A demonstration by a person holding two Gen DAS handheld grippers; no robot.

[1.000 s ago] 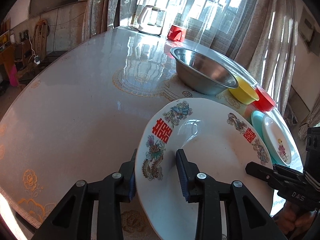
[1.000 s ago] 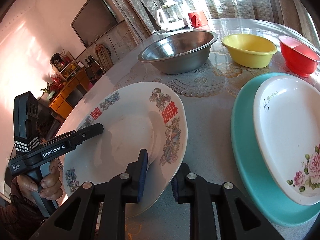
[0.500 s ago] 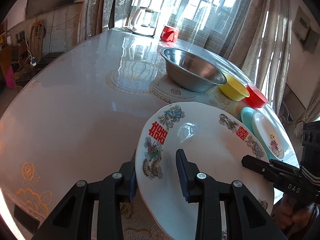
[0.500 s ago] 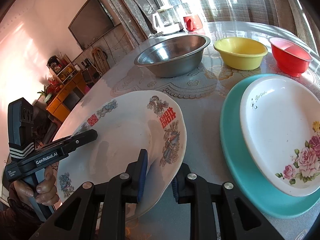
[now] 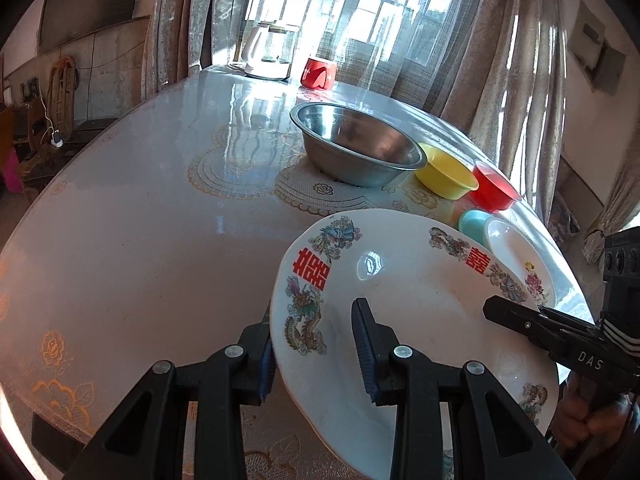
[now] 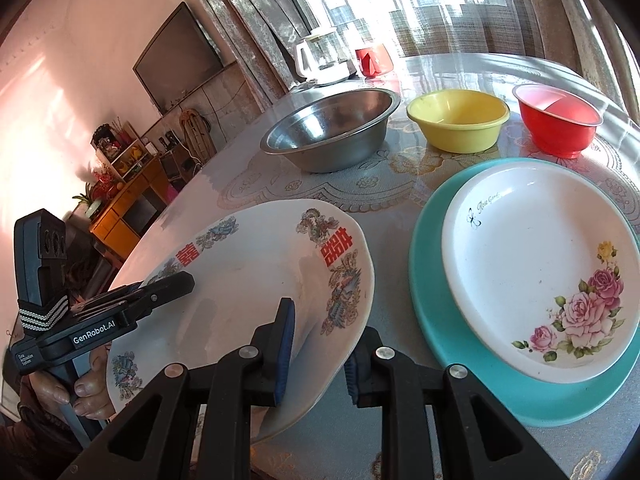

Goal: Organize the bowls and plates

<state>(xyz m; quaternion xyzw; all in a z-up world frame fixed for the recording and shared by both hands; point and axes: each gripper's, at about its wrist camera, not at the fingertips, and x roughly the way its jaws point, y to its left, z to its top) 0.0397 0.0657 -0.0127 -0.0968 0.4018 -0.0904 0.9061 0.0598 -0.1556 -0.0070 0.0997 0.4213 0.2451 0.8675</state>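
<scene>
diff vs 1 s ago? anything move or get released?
The dragon plate, gripped at opposite rims by the left gripper and right gripper, has risen slightly off the table; in both views the bowls and stacked plates sit further away. Nothing was taken or released. The steel bowl, yellow bowl, red bowl and the rose plate on the teal plate stayed put.

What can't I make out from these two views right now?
- Dragon plate, near edge: cut off by the frame bottom and gripper bodies in both views.
- Teal plate: mostly covered by the rose plate; in the left view the dragon plate hides most of both.
- Left gripper, outer pad: behind the plate's rim.
</scene>
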